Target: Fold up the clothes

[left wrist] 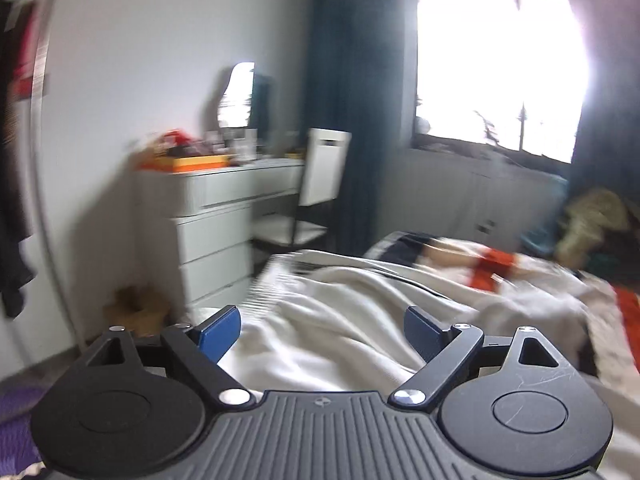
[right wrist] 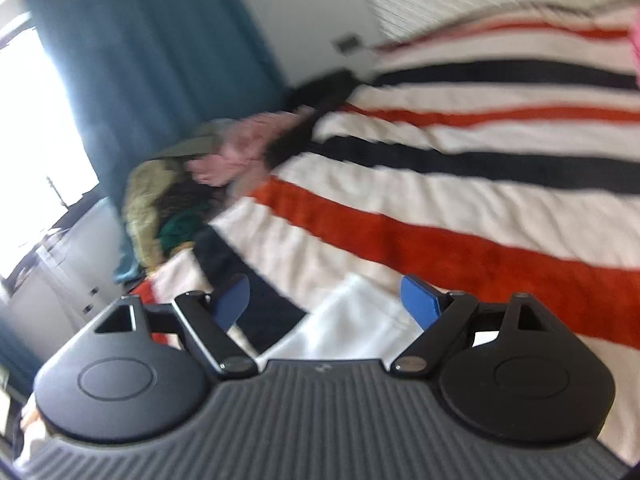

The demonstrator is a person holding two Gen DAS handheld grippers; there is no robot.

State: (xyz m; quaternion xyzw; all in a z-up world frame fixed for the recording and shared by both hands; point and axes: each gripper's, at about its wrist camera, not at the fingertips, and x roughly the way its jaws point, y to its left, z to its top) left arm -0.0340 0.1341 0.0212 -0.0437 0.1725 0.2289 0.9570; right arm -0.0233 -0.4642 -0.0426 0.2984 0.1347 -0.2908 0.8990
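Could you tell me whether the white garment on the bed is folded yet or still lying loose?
Still loose. The white garment lies rumpled in uneven ridges on the striped blanket, with no neat edges. Both the left gripper and right gripper are open, holding nothing.

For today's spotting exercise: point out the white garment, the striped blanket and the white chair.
white garment (left wrist: 344, 320), left wrist view, on its rumpled middle.
striped blanket (right wrist: 460, 240), right wrist view, on the broad orange stripe.
white chair (left wrist: 324, 168), left wrist view, on its backrest.

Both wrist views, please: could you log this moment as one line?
left hand-held gripper: open, empty, above white garment | right hand-held gripper: open, empty, over striped blanket | fold: not started
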